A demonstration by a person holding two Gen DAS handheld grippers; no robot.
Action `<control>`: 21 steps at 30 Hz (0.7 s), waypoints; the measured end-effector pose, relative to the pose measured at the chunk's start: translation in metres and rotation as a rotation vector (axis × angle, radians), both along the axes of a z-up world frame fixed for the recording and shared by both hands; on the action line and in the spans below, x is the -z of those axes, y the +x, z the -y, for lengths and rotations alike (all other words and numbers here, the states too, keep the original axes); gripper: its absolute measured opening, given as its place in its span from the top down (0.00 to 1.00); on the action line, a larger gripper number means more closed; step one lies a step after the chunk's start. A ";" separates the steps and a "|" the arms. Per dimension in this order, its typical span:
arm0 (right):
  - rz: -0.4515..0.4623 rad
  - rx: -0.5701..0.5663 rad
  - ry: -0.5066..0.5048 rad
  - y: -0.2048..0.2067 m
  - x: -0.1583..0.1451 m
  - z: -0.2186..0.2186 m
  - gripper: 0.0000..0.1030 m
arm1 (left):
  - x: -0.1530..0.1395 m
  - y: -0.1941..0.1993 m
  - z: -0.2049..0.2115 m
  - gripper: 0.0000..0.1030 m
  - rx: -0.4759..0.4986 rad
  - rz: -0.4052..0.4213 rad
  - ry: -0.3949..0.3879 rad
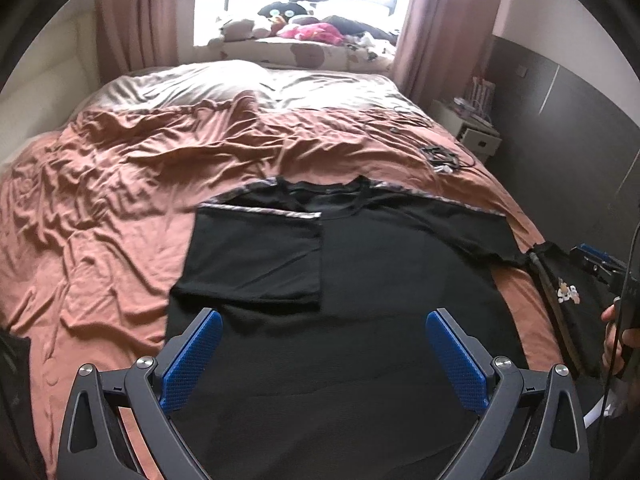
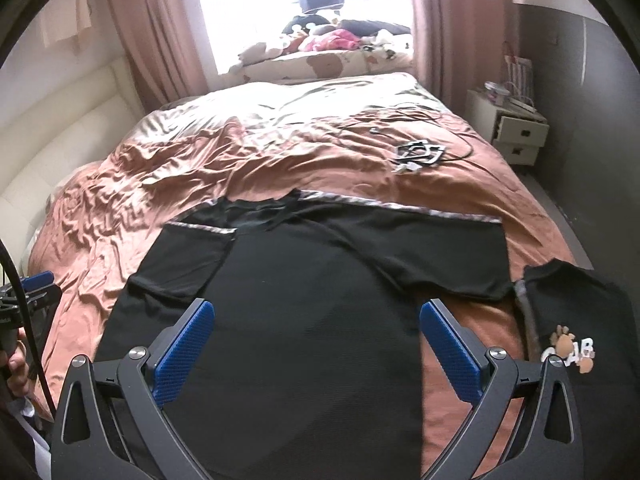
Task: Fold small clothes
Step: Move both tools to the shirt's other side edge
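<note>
One wide bed with a rumpled terracotta duvet carries everything. Spread flat at its near edge lies a black short-sleeved T-shirt with patterned shoulder trim, collar toward the window; one sleeve is folded in over the chest, the other lies stretched toward the bed's right edge. Just beside that sleeve sits a folded black garment with a cartoon print. Left gripper and right gripper hang above the shirt, blue-padded jaws spread wide, holding nothing.

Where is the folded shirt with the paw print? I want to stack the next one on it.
The folded shirt lies at the bed's right edge, just right of the spread black shirt, beside its unfolded sleeve.
</note>
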State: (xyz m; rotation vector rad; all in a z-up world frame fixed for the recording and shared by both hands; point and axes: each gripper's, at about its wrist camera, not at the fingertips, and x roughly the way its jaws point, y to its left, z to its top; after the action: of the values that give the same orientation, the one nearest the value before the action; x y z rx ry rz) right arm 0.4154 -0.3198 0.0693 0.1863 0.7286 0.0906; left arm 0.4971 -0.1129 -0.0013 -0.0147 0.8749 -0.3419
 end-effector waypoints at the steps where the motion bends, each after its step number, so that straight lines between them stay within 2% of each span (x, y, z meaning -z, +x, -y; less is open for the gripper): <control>1: -0.001 0.010 -0.004 0.000 0.001 0.004 0.00 | 0.000 0.002 0.007 0.00 0.007 0.001 -0.003; 21: 0.037 0.174 -0.037 0.007 0.033 0.077 0.00 | 0.023 0.047 0.115 0.00 0.107 -0.032 -0.015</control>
State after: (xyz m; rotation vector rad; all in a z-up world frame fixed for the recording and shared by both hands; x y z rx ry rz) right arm 0.4222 -0.3970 0.0365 0.2115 0.6742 -0.0849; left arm 0.5439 -0.2276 -0.0243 0.0125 0.9069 -0.4498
